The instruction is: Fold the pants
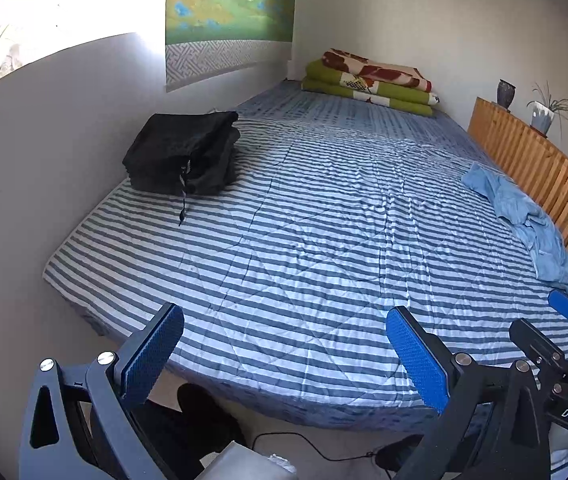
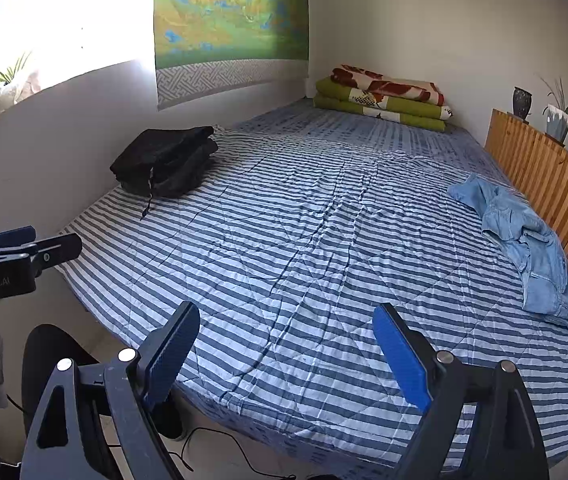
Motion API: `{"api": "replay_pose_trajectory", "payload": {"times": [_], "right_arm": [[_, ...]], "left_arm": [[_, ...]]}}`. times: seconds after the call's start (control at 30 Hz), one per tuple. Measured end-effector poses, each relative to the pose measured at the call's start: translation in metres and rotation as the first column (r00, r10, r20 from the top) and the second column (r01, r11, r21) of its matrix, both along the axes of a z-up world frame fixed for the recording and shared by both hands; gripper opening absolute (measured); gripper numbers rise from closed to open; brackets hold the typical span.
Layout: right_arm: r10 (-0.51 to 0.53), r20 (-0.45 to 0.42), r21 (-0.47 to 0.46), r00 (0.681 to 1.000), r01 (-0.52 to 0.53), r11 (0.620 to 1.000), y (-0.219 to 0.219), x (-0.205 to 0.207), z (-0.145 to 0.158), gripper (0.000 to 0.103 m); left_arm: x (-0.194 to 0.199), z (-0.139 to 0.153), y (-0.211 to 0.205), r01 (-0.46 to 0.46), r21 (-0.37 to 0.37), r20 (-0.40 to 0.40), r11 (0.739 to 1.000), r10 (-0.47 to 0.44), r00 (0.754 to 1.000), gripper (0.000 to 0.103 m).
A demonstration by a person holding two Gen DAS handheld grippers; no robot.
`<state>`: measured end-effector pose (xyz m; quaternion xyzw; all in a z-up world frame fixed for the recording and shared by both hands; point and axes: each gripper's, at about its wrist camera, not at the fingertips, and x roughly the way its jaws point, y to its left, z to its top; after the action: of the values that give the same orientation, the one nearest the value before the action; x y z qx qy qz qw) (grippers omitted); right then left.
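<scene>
Against the wooden slats, light-blue pants [image 2: 524, 236] lie crumpled, unfolded

One bed [image 2: 308, 264] carries one stack of folded black pants [image 2: 163, 160], one crumpled pair of light blue pants [image 2: 524, 240] and one pile of folded blankets [image 2: 384, 100], two green layers under one red-patterned one. One wooden slatted rail [image 2: 544, 176] bears one dark vase [image 2: 522, 102] and one potted plant [image 2: 560, 120]. One painted scroll [image 2: 231, 28] hangs on the wall. Two grippers show, the left gripper [image 1: 284, 354] and the right gripper [image 2: 286, 354]
</scene>
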<state>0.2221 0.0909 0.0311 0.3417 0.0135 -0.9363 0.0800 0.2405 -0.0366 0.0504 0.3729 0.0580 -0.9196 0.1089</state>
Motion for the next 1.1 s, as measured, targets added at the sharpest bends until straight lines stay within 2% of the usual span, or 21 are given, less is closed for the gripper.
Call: {"api": "replay_pose_trajectory", "payload": {"times": [1.1], "right_arm": [[0.006, 0.037, -0.024, 0.999, -0.005, 1.000, -0.001, -0.006, -0.010, 0.086]], "left_arm": [[0.000, -0.015, 0.004, 0.001, -0.003, 0.019, 1.000, -0.001, 1.000, 0.103]]}}
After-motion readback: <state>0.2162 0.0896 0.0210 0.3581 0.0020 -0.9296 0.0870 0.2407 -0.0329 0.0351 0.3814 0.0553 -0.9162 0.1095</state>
